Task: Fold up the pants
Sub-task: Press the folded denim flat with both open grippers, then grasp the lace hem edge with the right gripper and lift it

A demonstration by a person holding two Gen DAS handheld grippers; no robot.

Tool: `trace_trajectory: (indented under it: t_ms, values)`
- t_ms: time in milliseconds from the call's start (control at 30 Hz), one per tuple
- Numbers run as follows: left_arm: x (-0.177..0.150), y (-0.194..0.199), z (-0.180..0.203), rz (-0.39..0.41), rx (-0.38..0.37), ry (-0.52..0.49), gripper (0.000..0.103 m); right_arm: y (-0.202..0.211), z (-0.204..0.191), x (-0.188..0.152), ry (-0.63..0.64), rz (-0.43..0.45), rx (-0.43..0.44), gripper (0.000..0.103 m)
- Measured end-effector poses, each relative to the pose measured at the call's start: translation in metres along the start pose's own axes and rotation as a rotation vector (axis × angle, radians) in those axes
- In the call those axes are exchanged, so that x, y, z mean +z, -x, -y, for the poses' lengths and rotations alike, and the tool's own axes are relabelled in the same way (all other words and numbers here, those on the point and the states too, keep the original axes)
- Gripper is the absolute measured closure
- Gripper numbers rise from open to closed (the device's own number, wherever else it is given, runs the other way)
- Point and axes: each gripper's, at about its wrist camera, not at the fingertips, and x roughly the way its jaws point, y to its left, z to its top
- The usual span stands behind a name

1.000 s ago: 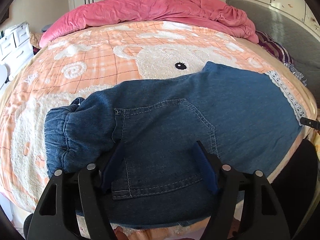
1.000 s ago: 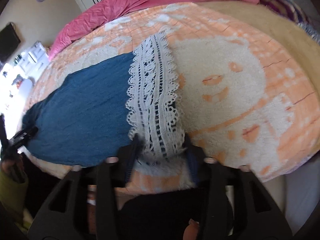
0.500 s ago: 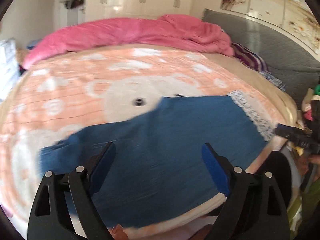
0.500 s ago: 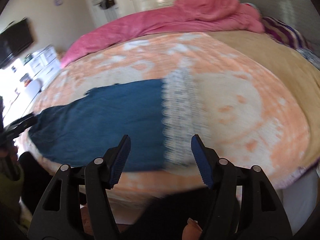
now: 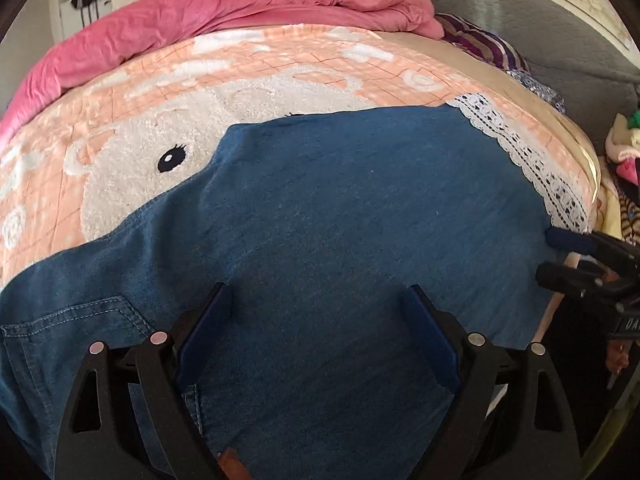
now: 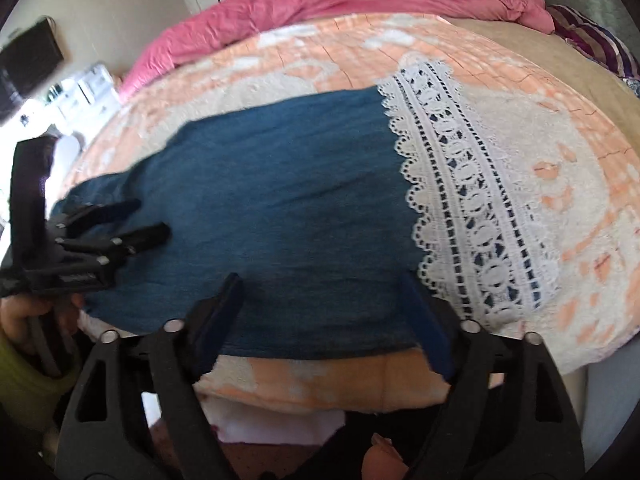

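Note:
Blue denim pants (image 5: 340,216) with a white lace hem (image 5: 532,160) lie flat across the near edge of the bed. My left gripper (image 5: 316,296) is open and empty, hovering over the middle of the leg, with the back pocket (image 5: 76,320) to its left. My right gripper (image 6: 320,284) is open and empty over the leg's near edge, just left of the lace hem (image 6: 464,196). Each gripper shows in the other's view, the right one (image 5: 576,252) by the hem and the left one (image 6: 140,220) over the leg.
The bed carries an orange and white bear blanket (image 5: 200,92). A rumpled pink duvet (image 5: 240,12) lies along the far side and a striped purple pillow (image 5: 484,44) at the right. A pile of clothes (image 5: 624,144) sits beyond the right edge. White drawers (image 6: 88,88) stand at the left.
Both grippers lifted off the pants and shifted inward: the left from the pocket area to the mid leg, the right from the lace hem to the denim beside it. Both stayed open.

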Motion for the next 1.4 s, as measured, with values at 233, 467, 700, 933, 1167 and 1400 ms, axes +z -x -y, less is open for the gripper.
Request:
trace_trajectory:
  t_ms: [233, 467, 700, 933, 1167, 1400]
  values:
    - [0.024, 0.042, 0.01, 0.039, -0.063, -0.012, 0.014, 0.057, 0.022, 0.005, -0.08, 0.172, 0.01, 0.027]
    - [0.081, 0.038, 0.063, 0.066, -0.12, -0.134, 0.008, 0.058, 0.06, 0.002, -0.192, 0.15, -0.05, 0.025]
    - [0.134, -0.028, 0.131, -0.031, -0.151, -0.276, 0.008, 0.037, 0.075, 0.001, -0.257, 0.1, -0.018, 0.025]
    - [0.165, -0.079, 0.149, -0.086, -0.225, -0.329, 0.008, 0.029, 0.084, -0.004, -0.308, 0.106, 0.033, 0.049]
    - [0.185, -0.114, 0.15, -0.153, -0.396, -0.365, 0.01, 0.022, 0.093, 0.001, -0.366, 0.135, 0.1, 0.051]
    - [0.187, -0.14, 0.155, -0.228, -0.554, -0.365, 0.028, 0.015, 0.09, 0.007, -0.368, 0.122, 0.116, 0.059]
